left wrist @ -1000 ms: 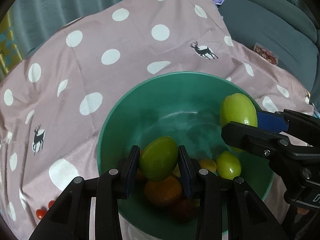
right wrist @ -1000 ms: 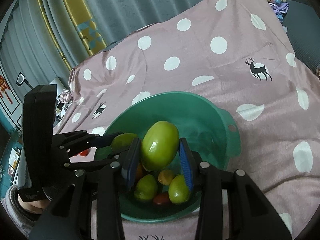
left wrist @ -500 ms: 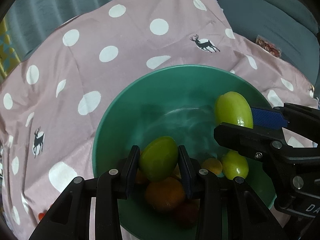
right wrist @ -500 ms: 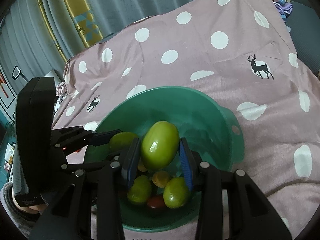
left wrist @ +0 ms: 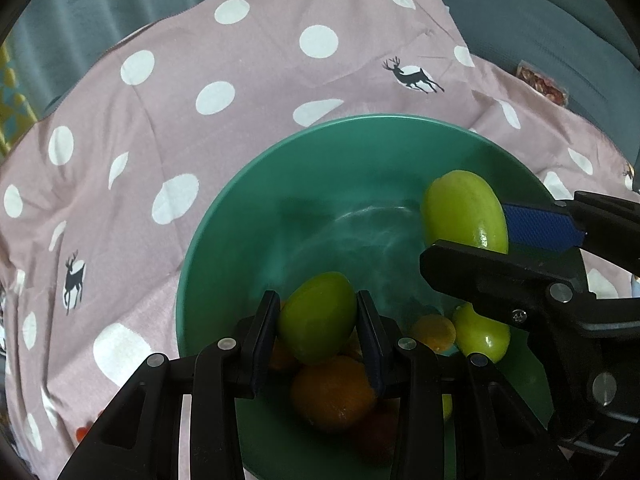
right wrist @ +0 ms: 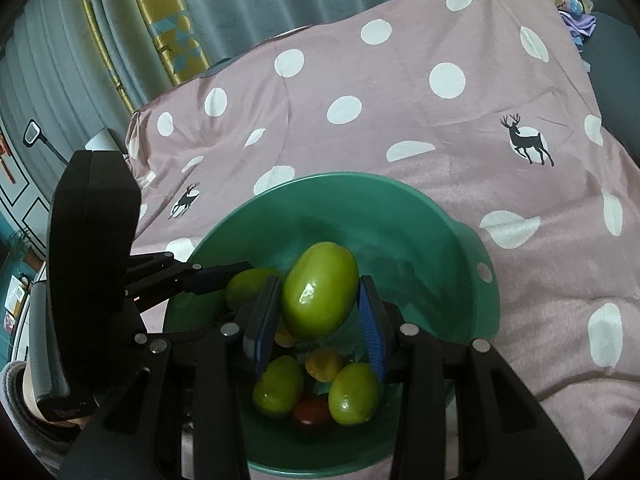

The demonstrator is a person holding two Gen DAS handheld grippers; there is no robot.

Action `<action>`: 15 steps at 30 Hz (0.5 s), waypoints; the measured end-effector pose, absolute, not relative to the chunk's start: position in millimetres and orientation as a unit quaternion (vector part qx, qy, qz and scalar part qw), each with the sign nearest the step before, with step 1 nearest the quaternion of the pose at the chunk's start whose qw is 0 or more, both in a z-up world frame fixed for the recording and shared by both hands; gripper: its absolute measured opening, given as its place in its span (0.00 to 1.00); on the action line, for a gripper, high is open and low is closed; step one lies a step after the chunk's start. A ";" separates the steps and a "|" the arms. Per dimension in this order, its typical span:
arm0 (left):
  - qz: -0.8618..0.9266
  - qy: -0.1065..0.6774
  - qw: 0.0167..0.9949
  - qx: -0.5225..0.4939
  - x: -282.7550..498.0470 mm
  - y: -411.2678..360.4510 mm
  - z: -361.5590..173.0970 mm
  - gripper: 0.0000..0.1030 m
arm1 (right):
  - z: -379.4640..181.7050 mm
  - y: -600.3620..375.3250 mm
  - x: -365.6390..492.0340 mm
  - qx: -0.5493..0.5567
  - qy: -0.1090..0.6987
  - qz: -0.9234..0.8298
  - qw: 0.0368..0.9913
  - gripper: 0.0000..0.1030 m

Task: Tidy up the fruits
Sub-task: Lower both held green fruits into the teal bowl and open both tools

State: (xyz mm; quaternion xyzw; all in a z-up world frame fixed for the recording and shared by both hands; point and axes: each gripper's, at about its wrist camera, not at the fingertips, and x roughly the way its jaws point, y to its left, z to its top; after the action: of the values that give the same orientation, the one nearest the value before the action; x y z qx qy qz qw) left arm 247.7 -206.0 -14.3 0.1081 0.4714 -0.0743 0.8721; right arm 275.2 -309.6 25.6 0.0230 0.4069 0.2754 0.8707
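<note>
Both hand-held grippers have been sinking lower over the green bowl [left wrist: 248, 208], which is now filling more of each view than a second ago. The left hand-held gripper [left wrist: 317, 320] is clenching a green fruit [left wrist: 316, 316] between its pads, hanging just above an orange [left wrist: 332, 396] inside the bowl. The right hand-held gripper [right wrist: 320, 300] is gripping a second, larger green fruit [right wrist: 320, 292] over the bowl's right side, above two loose green fruits [right wrist: 354, 394], a small yellow one [right wrist: 324, 364] and a red one [right wrist: 312, 414] lying on the bottom. The bowl is sitting on a pink polka-dot cloth [right wrist: 400, 100] printed with deer.
</note>
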 end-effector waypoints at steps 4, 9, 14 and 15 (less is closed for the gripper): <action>-0.075 0.472 0.872 0.108 248.2 -206.0 -14.4 0.38 | 24.5 -307.3 276.8 0.017 0.413 0.273 0.869 0.38; -0.074 0.472 0.871 0.112 248.4 -207.2 -14.8 0.38 | 24.2 -306.4 277.8 0.013 0.416 0.270 0.868 0.38; -0.072 0.471 0.871 0.116 248.6 -208.7 -15.0 0.38 | 24.2 -306.4 277.8 0.014 0.417 0.268 0.869 0.39; -0.072 0.471 0.871 0.116 248.6 -208.7 -15.1 0.38 | 24.1 -307.0 277.8 0.014 0.417 0.267 0.869 0.39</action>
State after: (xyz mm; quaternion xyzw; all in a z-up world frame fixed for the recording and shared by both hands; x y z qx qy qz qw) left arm 248.6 -208.7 -15.1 0.1160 0.4712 -0.0720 0.8714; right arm 277.8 -307.0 24.1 0.0143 0.4167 0.2674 0.8687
